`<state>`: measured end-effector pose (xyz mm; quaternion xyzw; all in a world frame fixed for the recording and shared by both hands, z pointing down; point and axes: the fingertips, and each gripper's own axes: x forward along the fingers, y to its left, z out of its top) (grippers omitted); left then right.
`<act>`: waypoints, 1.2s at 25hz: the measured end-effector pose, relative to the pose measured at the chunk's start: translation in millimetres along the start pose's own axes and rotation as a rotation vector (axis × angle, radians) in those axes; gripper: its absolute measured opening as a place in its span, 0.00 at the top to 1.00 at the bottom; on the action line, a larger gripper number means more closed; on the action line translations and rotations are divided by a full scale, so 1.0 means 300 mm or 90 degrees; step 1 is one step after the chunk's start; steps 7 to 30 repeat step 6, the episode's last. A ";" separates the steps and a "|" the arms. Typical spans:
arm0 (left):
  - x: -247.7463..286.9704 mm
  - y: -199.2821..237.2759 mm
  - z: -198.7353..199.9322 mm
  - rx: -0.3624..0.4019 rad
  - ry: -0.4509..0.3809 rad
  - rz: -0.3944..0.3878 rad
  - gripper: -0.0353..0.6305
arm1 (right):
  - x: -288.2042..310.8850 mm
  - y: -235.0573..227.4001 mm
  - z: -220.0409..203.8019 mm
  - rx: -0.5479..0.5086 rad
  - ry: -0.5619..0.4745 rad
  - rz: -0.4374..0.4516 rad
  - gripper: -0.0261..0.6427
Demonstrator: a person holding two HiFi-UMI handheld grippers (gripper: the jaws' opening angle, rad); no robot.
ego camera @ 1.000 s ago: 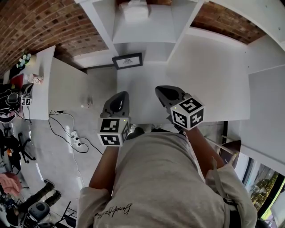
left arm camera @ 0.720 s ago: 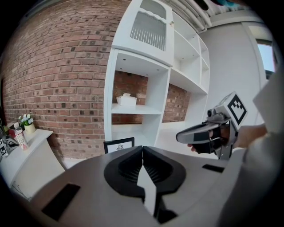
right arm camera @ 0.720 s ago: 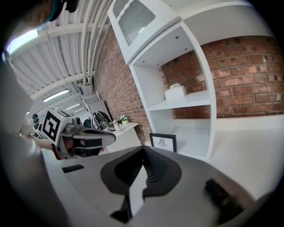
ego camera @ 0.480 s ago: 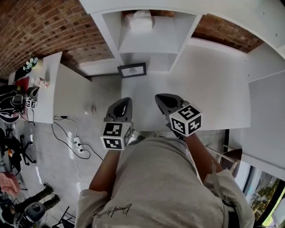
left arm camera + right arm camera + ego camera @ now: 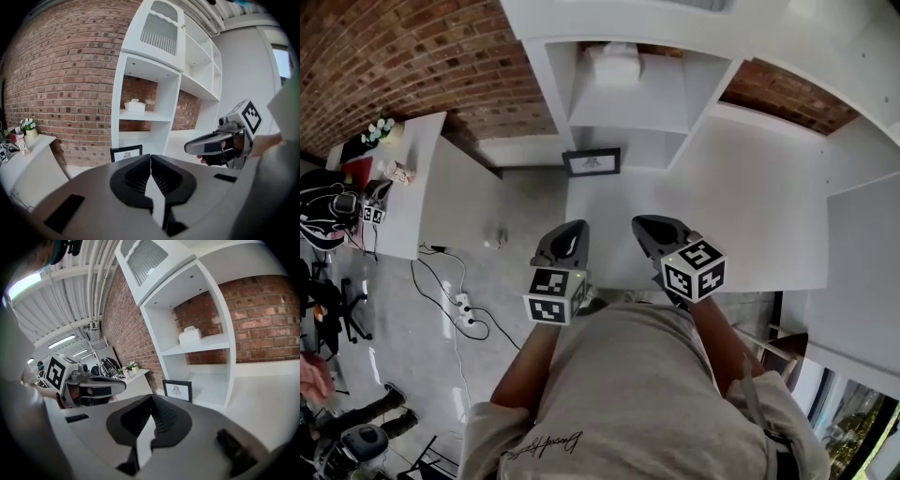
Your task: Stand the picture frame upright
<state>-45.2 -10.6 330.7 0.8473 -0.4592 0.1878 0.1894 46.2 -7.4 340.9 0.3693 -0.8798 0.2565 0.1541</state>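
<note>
My left hand-held gripper (image 5: pixel 150 161) has its jaws pressed together with nothing between them, and my right hand-held gripper (image 5: pixel 151 404) is closed and empty in the same way. Both hang side by side over the near edge of the white counter (image 5: pixel 750 216), well apart from the job. The picture frame (image 5: pixel 592 162) sits at the far end of the counter, toward the left, right at the foot of the white shelf unit (image 5: pixel 628 103). From both gripper views it seems to be on its lower edge with the print facing me. I cannot tell whether it stands free or leans back on the shelf unit. I judge it a light, stiff thing with a thin dark border and a glazed front, so it should tip easily and slide on the smooth counter, and the glass could crack if it falls flat. I would open the jaws and take it by the top rail or a side rail, across the thin border, never on the pane. My other gripper could steady the bottom edge so that it does not skid.
</note>
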 end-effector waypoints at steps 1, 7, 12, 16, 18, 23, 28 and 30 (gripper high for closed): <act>-0.002 -0.002 -0.001 -0.001 0.000 0.000 0.92 | -0.002 0.000 -0.002 0.000 0.001 0.000 0.92; -0.012 -0.004 -0.017 -0.009 0.003 0.002 0.92 | -0.023 -0.014 -0.004 0.001 0.002 -0.008 0.92; -0.012 -0.004 -0.017 -0.009 0.003 0.002 0.92 | -0.023 -0.014 -0.004 0.001 0.002 -0.008 0.92; -0.012 -0.004 -0.017 -0.009 0.003 0.002 0.92 | -0.023 -0.014 -0.004 0.001 0.002 -0.008 0.92; -0.012 -0.004 -0.017 -0.009 0.003 0.002 0.92 | -0.023 -0.014 -0.004 0.001 0.002 -0.008 0.92; -0.012 -0.004 -0.017 -0.009 0.003 0.002 0.92 | -0.023 -0.014 -0.004 0.001 0.002 -0.008 0.92; -0.012 -0.004 -0.017 -0.009 0.003 0.002 0.92 | -0.023 -0.014 -0.004 0.001 0.002 -0.008 0.92; -0.012 -0.004 -0.017 -0.009 0.003 0.002 0.92 | -0.023 -0.014 -0.004 0.001 0.002 -0.008 0.92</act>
